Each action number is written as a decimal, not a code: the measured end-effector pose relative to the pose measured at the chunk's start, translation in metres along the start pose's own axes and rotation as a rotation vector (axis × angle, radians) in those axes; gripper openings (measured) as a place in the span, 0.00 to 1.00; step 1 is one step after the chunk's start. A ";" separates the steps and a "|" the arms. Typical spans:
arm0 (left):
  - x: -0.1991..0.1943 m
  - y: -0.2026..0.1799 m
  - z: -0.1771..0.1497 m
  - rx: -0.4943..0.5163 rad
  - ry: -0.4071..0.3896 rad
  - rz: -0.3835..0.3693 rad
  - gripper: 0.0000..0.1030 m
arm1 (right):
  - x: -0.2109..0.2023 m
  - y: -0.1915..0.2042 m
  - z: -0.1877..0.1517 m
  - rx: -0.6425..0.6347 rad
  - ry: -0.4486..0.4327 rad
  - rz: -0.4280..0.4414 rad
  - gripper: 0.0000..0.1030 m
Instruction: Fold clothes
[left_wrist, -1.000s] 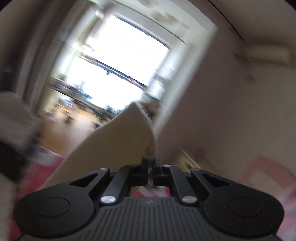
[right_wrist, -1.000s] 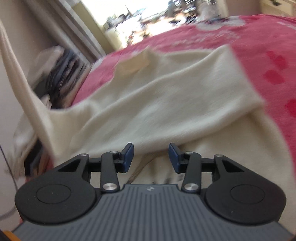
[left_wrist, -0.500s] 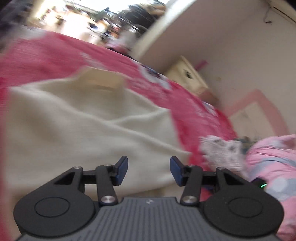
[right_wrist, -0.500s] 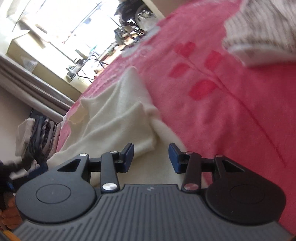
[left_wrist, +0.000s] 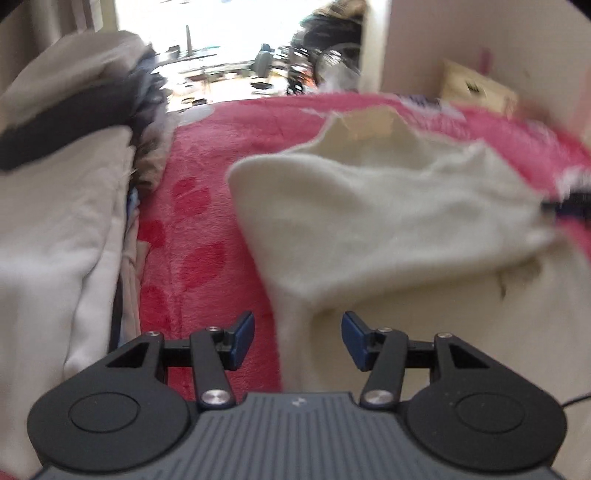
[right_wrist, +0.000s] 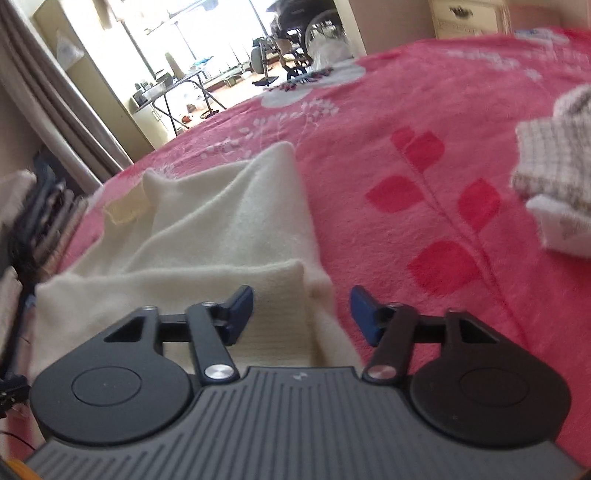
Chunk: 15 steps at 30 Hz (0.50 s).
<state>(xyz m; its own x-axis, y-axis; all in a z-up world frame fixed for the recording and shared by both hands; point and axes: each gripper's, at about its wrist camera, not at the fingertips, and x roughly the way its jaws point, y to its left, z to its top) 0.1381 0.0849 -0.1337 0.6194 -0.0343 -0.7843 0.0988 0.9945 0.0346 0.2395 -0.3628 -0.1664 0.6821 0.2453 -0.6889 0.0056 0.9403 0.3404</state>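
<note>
Fingers of the left gripper (left_wrist: 297, 340) stand apart over the edge of the cream sweater (left_wrist: 388, 214), having just opened, pressing nothing. The right gripper (right_wrist: 301, 318) has its fingers apart too, just narrowing, over a folded sleeve. The sweater lies on the red bedspread (right_wrist: 424, 147), beside stacked clothes (left_wrist: 62, 206)

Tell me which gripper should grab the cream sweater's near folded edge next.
Probably the right gripper: its open jaws already straddle a folded edge of the cream sweater. The left gripper, also open, sits at the sweater's side border over the red blanket.
</note>
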 end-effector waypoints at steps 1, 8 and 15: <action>0.003 -0.004 0.000 0.038 0.009 0.006 0.53 | -0.002 0.004 -0.002 -0.021 -0.011 -0.005 0.19; 0.033 -0.022 0.001 0.137 -0.039 0.127 0.47 | -0.013 0.029 -0.001 -0.165 -0.123 -0.059 0.02; 0.038 -0.026 -0.001 0.117 -0.038 0.179 0.27 | -0.024 0.044 0.023 -0.204 -0.201 -0.047 0.01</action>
<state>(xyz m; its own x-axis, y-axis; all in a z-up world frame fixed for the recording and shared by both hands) 0.1581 0.0574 -0.1656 0.6636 0.1364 -0.7356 0.0726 0.9669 0.2448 0.2401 -0.3325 -0.1205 0.8161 0.1678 -0.5530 -0.0925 0.9825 0.1616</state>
